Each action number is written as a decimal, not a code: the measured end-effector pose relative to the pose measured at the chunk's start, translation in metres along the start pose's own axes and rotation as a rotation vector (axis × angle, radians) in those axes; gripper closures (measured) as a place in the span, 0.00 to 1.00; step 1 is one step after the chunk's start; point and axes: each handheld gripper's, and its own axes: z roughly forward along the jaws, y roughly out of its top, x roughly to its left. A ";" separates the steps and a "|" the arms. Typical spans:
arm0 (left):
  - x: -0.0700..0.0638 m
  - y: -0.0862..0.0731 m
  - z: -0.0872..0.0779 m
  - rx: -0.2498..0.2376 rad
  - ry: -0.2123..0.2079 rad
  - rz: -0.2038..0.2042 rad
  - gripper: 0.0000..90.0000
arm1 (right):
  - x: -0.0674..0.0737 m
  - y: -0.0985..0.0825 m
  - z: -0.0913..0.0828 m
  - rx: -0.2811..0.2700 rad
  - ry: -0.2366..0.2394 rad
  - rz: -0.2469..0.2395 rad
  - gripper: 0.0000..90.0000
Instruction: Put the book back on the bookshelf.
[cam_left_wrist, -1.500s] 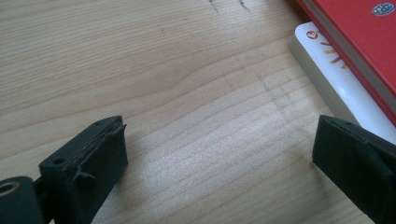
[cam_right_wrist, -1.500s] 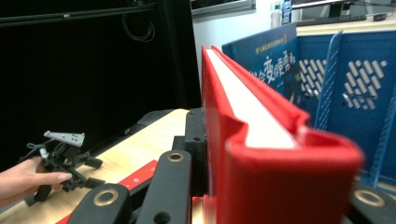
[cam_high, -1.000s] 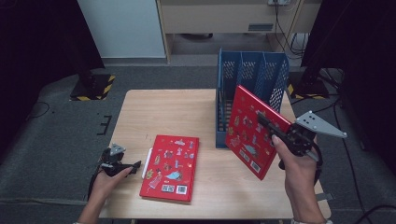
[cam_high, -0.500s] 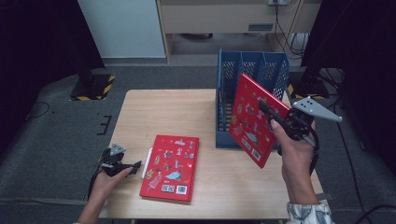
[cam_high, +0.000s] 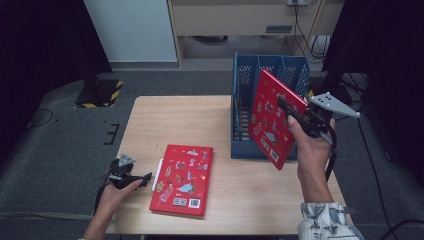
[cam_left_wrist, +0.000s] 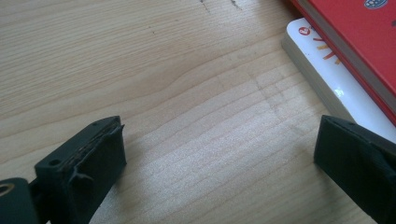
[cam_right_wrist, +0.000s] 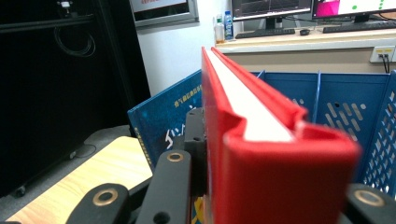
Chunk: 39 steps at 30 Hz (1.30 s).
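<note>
Gripping a tilted red book (cam_high: 270, 118), right claw (cam_high: 289, 109) beside blue rack (cam_high: 241, 90), left claw (cam_high: 142, 178) released

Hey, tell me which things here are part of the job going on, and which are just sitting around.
In the job:
- held red book, clamped in the right tool
- blue file rack, just behind it
- flat red book on the table
- white book beneath it

Lying about:
- left tool, open, resting on the table
- bottle and monitors in the right gripper view

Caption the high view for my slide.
Right claw holds a red book upright beside the blue file rack; another red book lies flat on the table.
</note>
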 end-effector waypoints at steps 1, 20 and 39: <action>0.000 0.000 0.000 -0.001 0.000 -0.001 0.01 | -0.001 0.001 0.002 0.000 -0.004 0.000 0.89; -0.002 -0.001 0.000 -0.003 0.015 -0.009 0.01 | -0.016 0.023 0.024 -0.026 -0.091 -0.029 0.89; -0.003 -0.001 0.000 0.000 0.016 -0.011 0.00 | -0.022 0.027 0.065 -0.025 -0.171 -0.069 0.89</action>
